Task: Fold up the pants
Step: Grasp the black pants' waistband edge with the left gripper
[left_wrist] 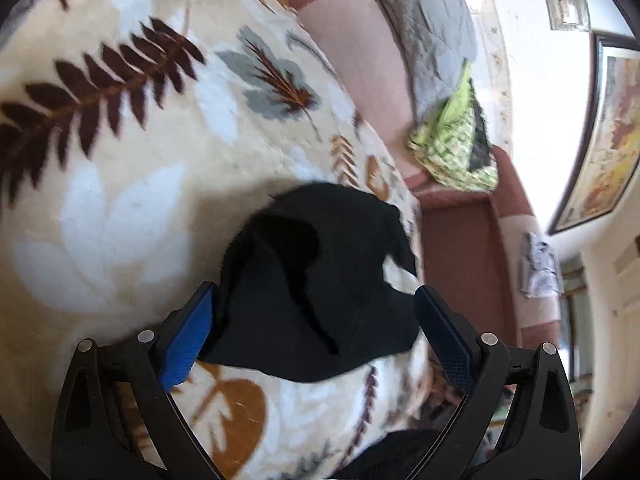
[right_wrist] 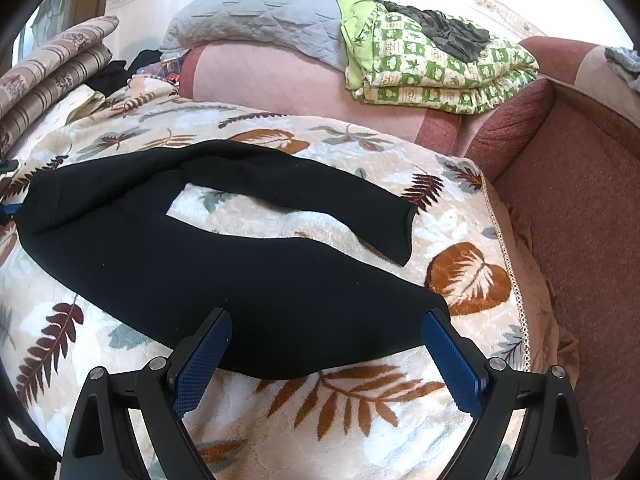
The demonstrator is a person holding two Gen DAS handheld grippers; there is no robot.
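Biggest thing here is the leaf-print blanket [right_wrist: 360, 420], and it hides whatever it's draped over, though a pinkish-red sofa [right_wrist: 580, 200] pokes out past its lace edge. The black pants [right_wrist: 240, 280] lie spread across the middle of that blanket, one leg running along the near side and the other splayed off toward the back, with a wedge of blanket showing between them. The fabric is so dark that seams and waistband are basically impossible to make out, and the left wrist view is motion-blurred on top of that. Beyond the blanket sit a folded green checked quilt [right_wrist: 432, 72] and a grey quilted cover [right_wrist: 272, 12]. The right gripper [right_wrist: 327, 356] hovers at the near leg, jaws spread wide, gripping nothing. The left gripper [left_wrist: 314, 320] is also wide open, straddling a bunched end of the pants without clamping it.
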